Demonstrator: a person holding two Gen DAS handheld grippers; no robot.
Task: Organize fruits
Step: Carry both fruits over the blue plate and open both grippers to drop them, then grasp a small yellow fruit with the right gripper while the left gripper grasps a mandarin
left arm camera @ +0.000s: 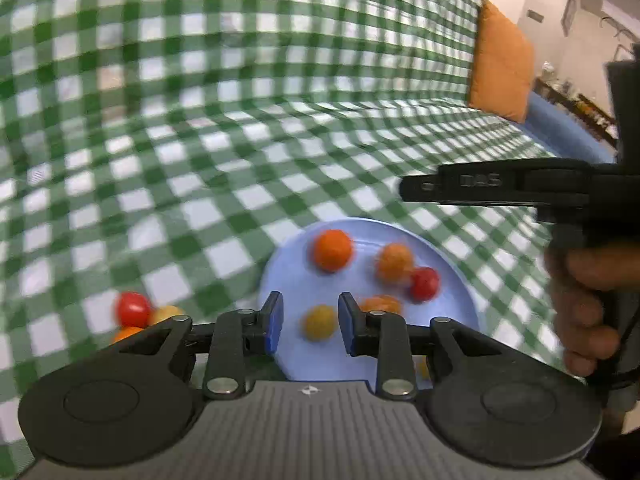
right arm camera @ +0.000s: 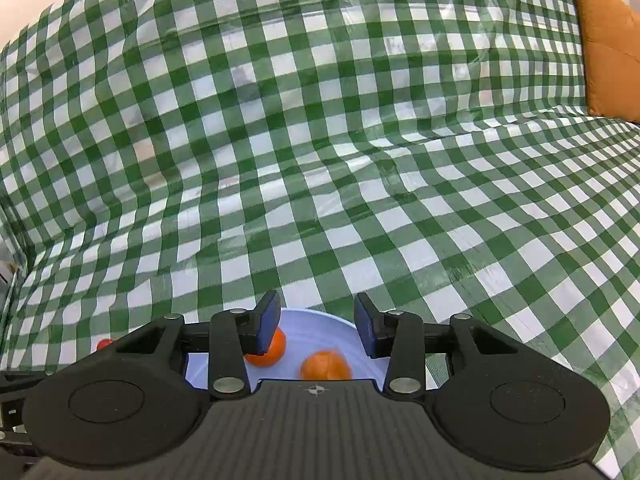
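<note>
A light blue plate lies on the checked cloth and holds several small round fruits: orange, red and yellow. My left gripper hovers open over the plate's near side. The yellow fruit shows between its blue pads, untouched. A red fruit, a yellow one and an orange one lie loose on the cloth left of the plate. My right gripper is open and empty above the plate, over two orange fruits.
A green and white checked cloth covers the whole seat and backrest. An orange cushion leans at the far right beside a blue armrest. A hand holds the right tool at the right edge of the left wrist view.
</note>
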